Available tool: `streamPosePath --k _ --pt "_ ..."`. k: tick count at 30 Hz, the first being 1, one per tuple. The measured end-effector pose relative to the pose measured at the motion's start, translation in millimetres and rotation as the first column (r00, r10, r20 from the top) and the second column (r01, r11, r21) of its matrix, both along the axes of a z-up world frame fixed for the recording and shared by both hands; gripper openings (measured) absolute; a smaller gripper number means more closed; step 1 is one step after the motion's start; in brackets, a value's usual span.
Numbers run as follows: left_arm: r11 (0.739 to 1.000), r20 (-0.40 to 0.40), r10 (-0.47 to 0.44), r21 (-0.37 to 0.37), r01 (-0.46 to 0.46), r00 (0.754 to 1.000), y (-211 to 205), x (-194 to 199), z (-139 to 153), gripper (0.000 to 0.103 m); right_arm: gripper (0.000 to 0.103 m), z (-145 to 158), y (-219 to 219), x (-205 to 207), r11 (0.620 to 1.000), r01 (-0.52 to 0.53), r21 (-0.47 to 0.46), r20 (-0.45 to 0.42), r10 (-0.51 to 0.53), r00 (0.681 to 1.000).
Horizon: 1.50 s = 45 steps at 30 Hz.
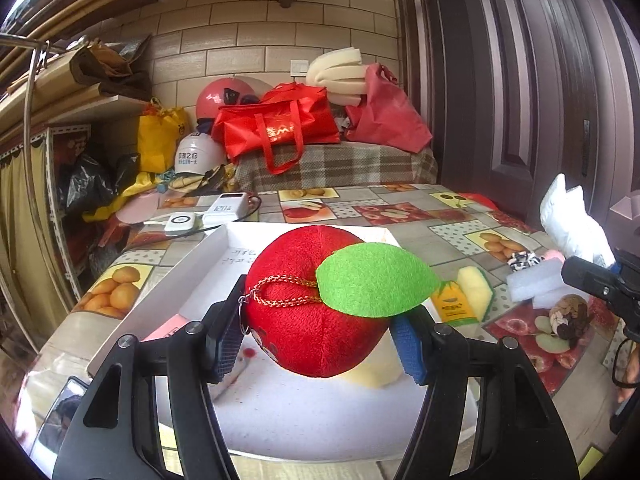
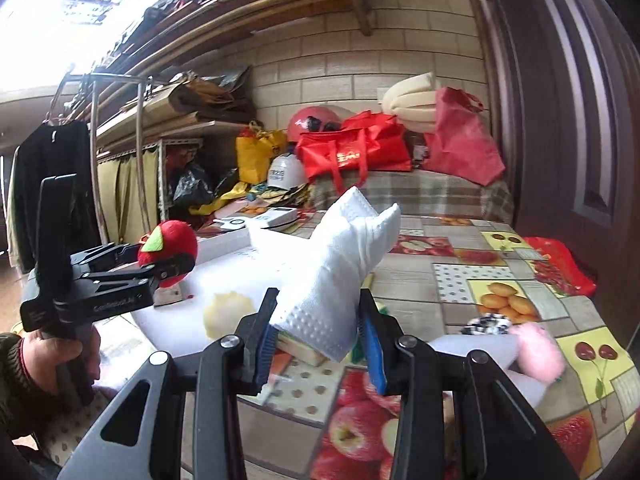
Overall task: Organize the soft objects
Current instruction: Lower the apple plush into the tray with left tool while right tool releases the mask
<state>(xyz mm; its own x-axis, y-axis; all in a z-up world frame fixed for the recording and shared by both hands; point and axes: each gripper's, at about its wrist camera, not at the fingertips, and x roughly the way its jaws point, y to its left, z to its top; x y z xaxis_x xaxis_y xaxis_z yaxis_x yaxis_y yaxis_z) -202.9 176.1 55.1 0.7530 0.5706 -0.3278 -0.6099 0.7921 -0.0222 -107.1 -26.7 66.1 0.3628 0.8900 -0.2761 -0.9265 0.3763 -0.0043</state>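
While both grippers are loaded, the scene reads as follows.

Left gripper point(image 1: 316, 330): clamped on the plush apple point(image 1: 316, 304), one pad on each flank, held above the white tray point(image 1: 208, 256).

Right gripper point(image 2: 320, 340): pinching a folded white cloth point(image 2: 340, 264) near its lower end; the upper end sticks up free, over the table point(image 2: 500, 280) just right of the tray.

Apple, handling: judged light and very soft. The pile gives under the pads, so a hold across the widest part of the body is safest. The felt leaf point(image 1: 376, 280) and gold cord loop point(image 1: 288, 292) are floppy and poor places to grip; the cord could snag on a finger at release.

Cloth, handling: looks light and limp with a dimpled surface. It holds its fold only where pinched, so it may droop or unfold once let go.

Tray, contents: a pale yellow sponge lump point(image 2: 228, 312) and something pink at the left edge point(image 1: 168, 326), too hidden to name. Handwriting marks the far floor. The apple is not yet set down inside.

On the table, outside the tray: a yellow-green sponge point(image 1: 472, 288), white foam blocks point(image 1: 536, 280), a pink fluffy thing point(image 2: 536, 352) and a black-and-white scrunchie point(image 2: 488, 324).

Progress: judged midway; several soft things are unsorted.
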Motion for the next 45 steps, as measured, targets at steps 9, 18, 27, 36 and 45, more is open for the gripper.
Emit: streamPosePath --k 9,18,27,36,45 --pt "0.993 0.015 0.099 -0.061 -0.098 0.995 37.2 -14.7 -3.4 0.065 0.039 -5.6 40.4 -19.2 0.993 -0.1 -0.063 -0.016 0.099 0.995" --pt "0.992 -0.003 0.111 -0.056 -0.111 0.994 44.3 -6.1 -4.9 0.065 0.039 -15.8 84.9 -27.8 0.983 -0.137 -0.124 -0.026 0.135 0.991" --pt "0.976 -0.008 0.161 -0.147 -0.16 0.987 67.0 -4.9 -9.9 0.065 0.039 -16.4 127.3 -38.9 0.975 -0.156 -0.158 0.028 0.162 0.986" --pt "0.944 -0.042 0.219 -0.245 -0.223 0.975 88.2 -7.0 -17.2 0.084 0.082 -25.5 157.2 -23.2 0.957 -0.087 -0.275 -0.017 0.086 0.996" --pt "0.935 -0.011 0.23 -0.274 -0.224 0.973 93.1 -16.0 -16.4 0.103 0.082 -22.1 152.8 -23.6 0.964 -0.085 -0.254 -0.014 0.085 0.996"
